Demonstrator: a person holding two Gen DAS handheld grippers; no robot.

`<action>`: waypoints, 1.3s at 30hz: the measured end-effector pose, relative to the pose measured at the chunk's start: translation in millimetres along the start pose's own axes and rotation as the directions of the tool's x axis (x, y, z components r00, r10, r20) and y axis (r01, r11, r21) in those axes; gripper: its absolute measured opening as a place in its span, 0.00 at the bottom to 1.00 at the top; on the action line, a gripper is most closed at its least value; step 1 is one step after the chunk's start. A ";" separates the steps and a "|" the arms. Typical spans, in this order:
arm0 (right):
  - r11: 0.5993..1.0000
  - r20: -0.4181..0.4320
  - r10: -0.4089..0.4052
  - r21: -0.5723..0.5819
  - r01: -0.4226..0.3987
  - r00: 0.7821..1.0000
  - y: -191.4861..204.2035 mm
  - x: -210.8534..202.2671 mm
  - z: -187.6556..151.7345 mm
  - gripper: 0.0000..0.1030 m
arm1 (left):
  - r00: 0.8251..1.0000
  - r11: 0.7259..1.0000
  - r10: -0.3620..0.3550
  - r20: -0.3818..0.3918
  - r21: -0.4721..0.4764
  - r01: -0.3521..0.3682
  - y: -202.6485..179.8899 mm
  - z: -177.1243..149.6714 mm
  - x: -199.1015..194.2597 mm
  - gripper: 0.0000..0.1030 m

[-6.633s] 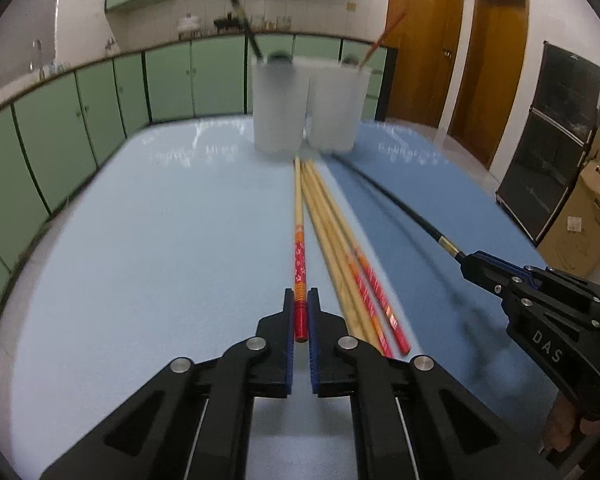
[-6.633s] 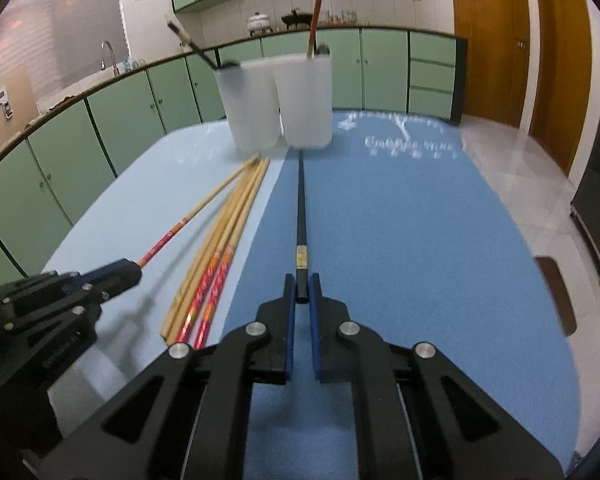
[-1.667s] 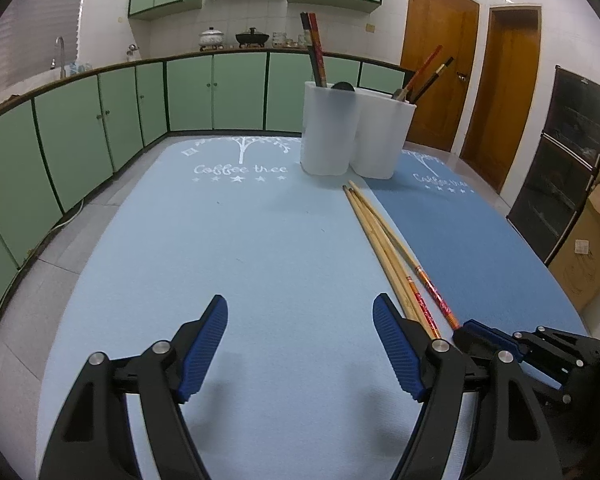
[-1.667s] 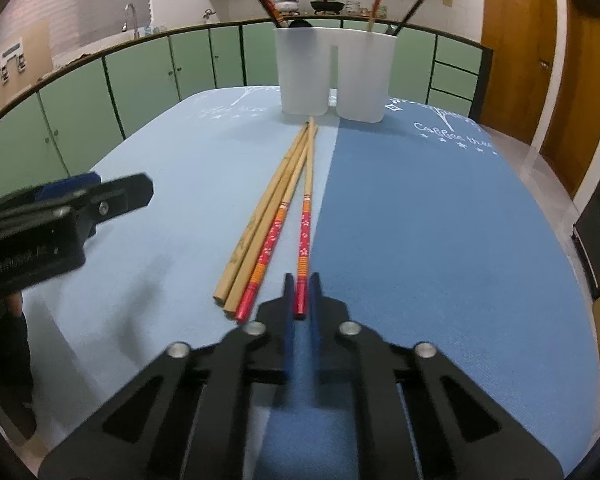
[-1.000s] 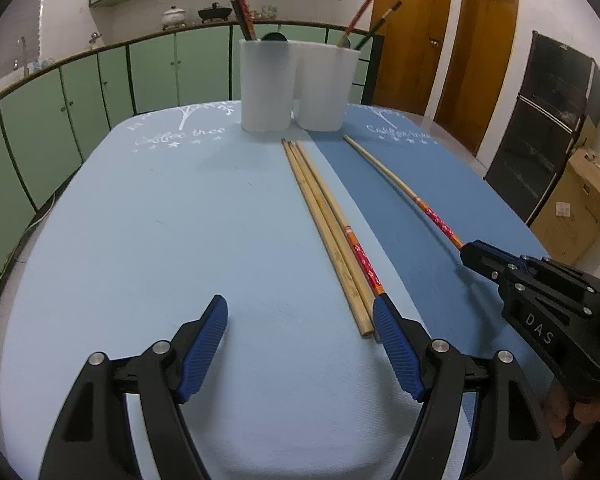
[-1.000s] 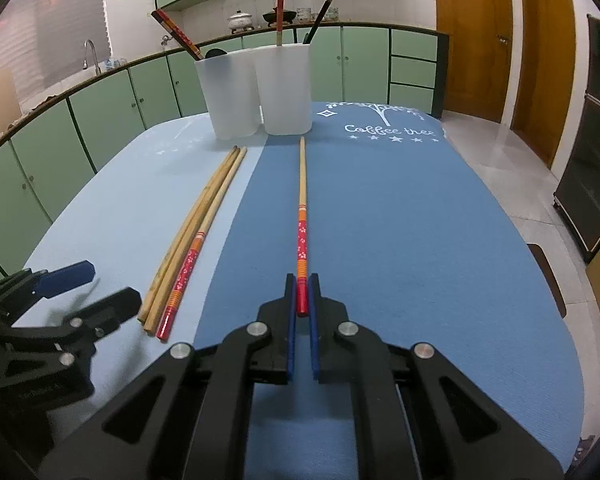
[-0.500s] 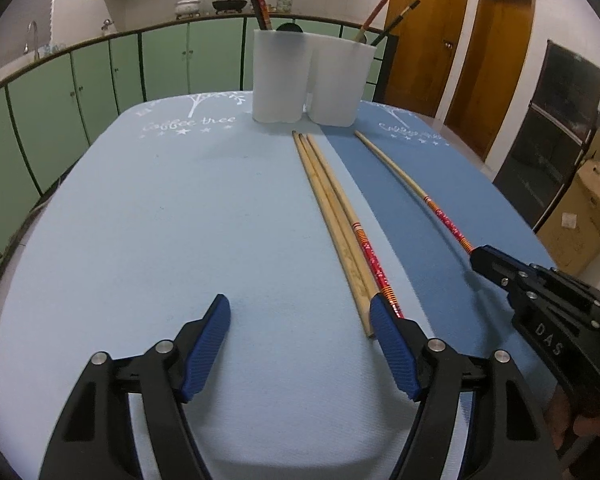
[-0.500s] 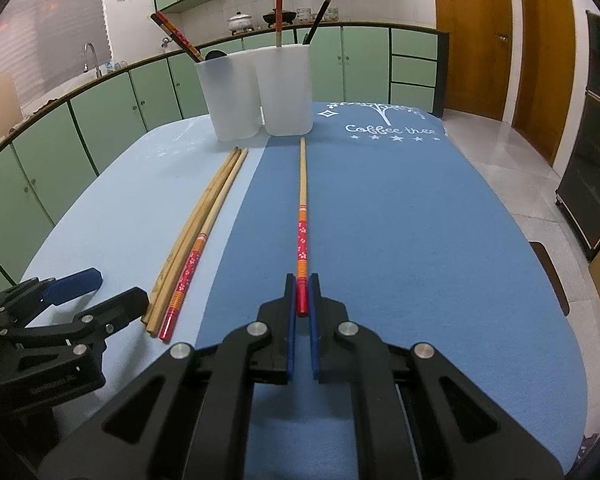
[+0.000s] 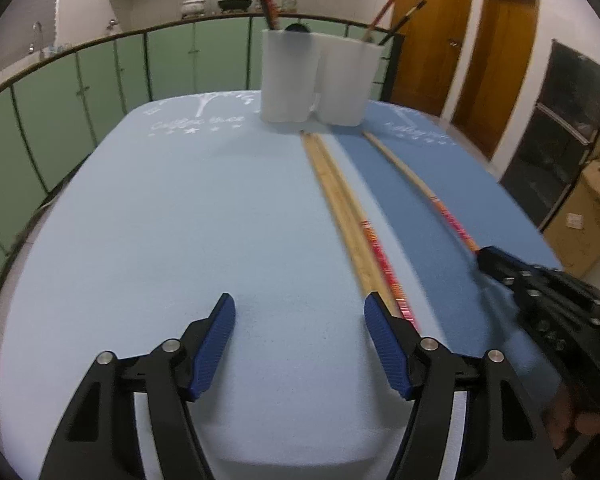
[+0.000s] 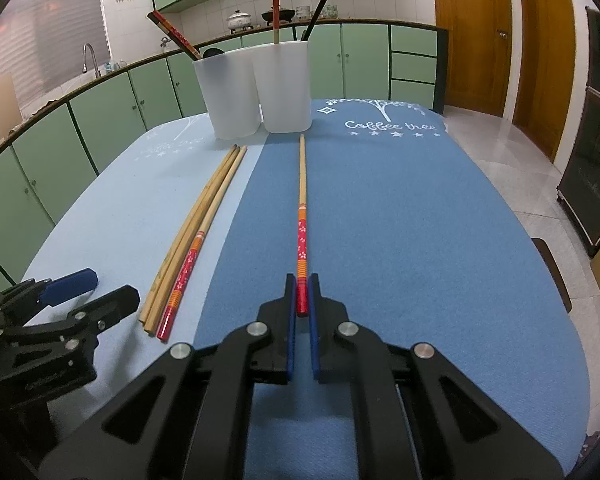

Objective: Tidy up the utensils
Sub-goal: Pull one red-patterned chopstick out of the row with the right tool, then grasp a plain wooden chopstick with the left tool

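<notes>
A red-handled chopstick lies along the dark blue mat, its tip toward two white holders, its red end pinched between the closed jaws of the right gripper, held low and level. Left of it, three more chopsticks lie bundled on the light blue mat. The left gripper hovers just beside their near ends, jaws spread wide; only its view shows fingers gripping the right tool.

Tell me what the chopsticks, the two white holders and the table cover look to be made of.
Chopsticks: likely wood or bamboo, tan matte shaft, glossy red painted pattern at the grip end.
Holders: probably translucent plastic, milky walls, contents dim through them.
Table cover: seemingly felt or foam mat, fuzzy matte blue, printed white lettering.
</notes>
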State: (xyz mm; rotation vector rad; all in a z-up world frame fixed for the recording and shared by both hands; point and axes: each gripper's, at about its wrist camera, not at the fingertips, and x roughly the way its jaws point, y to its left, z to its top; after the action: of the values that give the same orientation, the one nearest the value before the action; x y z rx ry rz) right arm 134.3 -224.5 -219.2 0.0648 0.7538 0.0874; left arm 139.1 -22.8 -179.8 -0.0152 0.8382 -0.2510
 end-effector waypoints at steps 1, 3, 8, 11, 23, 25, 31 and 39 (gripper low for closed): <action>1.000 0.000 0.000 0.000 0.000 1.000 -0.2 0.0 -0.2 0.05 | 1.000 1.000 -0.011 -0.003 0.010 0.011 -2.8 -0.9 -0.6 0.64; 1.000 0.000 0.001 0.003 -0.001 1.000 -1.2 -0.3 0.6 0.05 | 1.000 0.999 -0.008 -0.016 0.034 0.009 -7.3 -2.6 -0.3 0.64; 1.000 -0.001 0.004 0.011 -0.004 1.000 -2.5 0.3 1.0 0.05 | 1.000 0.998 -0.004 -0.026 0.060 0.006 -10.2 -8.5 -4.7 0.65; 1.000 -0.002 0.004 0.010 -0.004 1.000 -2.0 1.0 1.0 0.05 | 1.000 0.997 -0.009 -0.025 0.073 0.011 -14.4 -8.8 -3.4 0.67; 1.000 -0.003 0.012 0.014 -0.012 1.000 -1.9 1.8 -0.3 0.05 | 1.000 0.999 -0.016 -0.008 0.042 0.016 -19.0 -4.2 1.7 0.56; 1.000 -0.004 0.013 0.016 -0.013 1.000 -2.1 1.9 -0.4 0.05 | 1.000 0.999 -0.017 -0.005 0.033 0.017 -17.8 -3.4 2.5 0.45; 1.000 -0.014 0.015 0.021 -0.015 1.000 -3.7 3.0 -1.0 0.05 | 1.000 0.999 -0.028 -0.004 0.035 0.029 -21.1 -2.5 5.8 0.30; 1.000 -0.031 0.015 0.015 -0.015 0.999 -2.3 6.3 -1.9 0.05 | 1.000 0.999 -0.012 -0.005 0.034 0.012 -22.9 -0.9 8.3 0.17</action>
State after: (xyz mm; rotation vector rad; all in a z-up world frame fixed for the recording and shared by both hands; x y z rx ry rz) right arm 137.7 -226.1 -225.1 0.0832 0.7848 0.0973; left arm 138.8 -46.8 -184.0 0.0126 0.8385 -0.2766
